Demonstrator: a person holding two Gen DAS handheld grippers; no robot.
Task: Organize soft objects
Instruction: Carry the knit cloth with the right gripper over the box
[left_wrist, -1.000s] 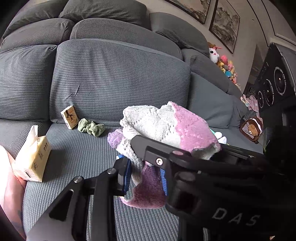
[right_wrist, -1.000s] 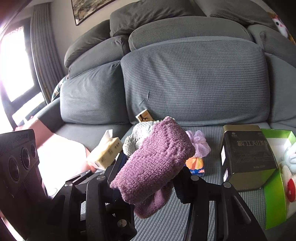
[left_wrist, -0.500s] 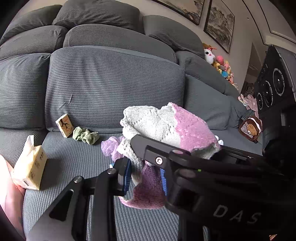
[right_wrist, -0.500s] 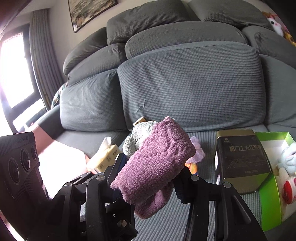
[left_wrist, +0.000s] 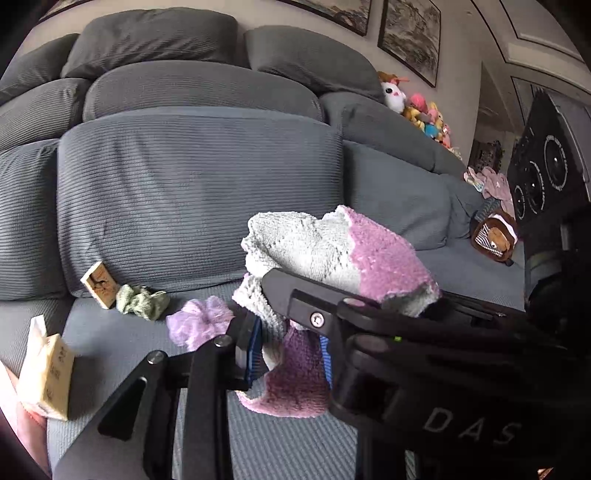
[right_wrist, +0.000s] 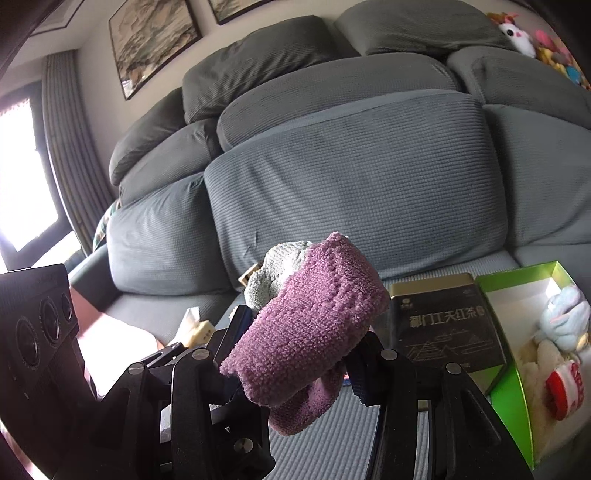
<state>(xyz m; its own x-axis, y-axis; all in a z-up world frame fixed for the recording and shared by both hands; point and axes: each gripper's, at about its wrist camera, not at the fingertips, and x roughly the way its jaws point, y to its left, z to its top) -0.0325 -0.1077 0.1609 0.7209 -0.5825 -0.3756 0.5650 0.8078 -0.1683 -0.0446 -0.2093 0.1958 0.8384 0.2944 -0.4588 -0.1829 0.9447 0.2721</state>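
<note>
We see the pink-and-grey knit sock bunched up, held off the sofa seat. Both pinch it: left gripper clamps its lower part, right gripper clamps its purple end. Green box with plush items just right, dark tin beside it.

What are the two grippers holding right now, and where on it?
Both grip one purple-and-grey knit sock: left gripper and right gripper each pinch its hanging lower folds.
</note>
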